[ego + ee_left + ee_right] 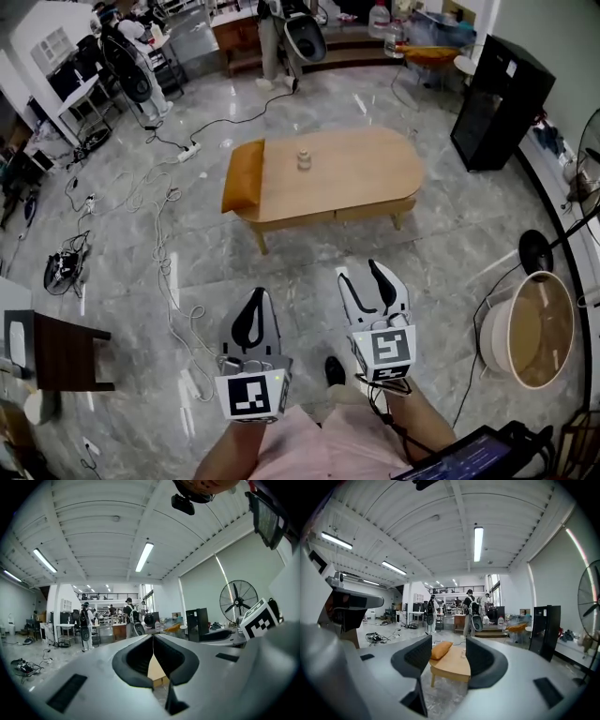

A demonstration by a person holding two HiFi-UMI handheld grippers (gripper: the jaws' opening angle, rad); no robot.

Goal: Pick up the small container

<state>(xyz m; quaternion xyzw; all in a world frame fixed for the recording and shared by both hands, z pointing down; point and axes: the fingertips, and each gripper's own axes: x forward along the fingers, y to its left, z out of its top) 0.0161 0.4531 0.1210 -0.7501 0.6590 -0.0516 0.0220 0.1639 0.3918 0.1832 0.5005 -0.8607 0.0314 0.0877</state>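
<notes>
A small clear container (304,160) stands upright near the middle of a low wooden table (366,178), far ahead of both grippers. It shows small in the right gripper view as the container (463,654) on the table (452,663). My left gripper (254,316) is held low over the floor, its jaws shut with nothing between them. My right gripper (369,285) is beside it, open and empty. In the left gripper view the left gripper (153,645) hides most of the table.
An orange cushion (243,175) lies on the table's left end. Cables and a power strip (190,150) trail over the marble floor at left. A dark side table (58,351) is at lower left, a round basket (530,328) at right, a black cabinet (495,103) behind. People stand in the background.
</notes>
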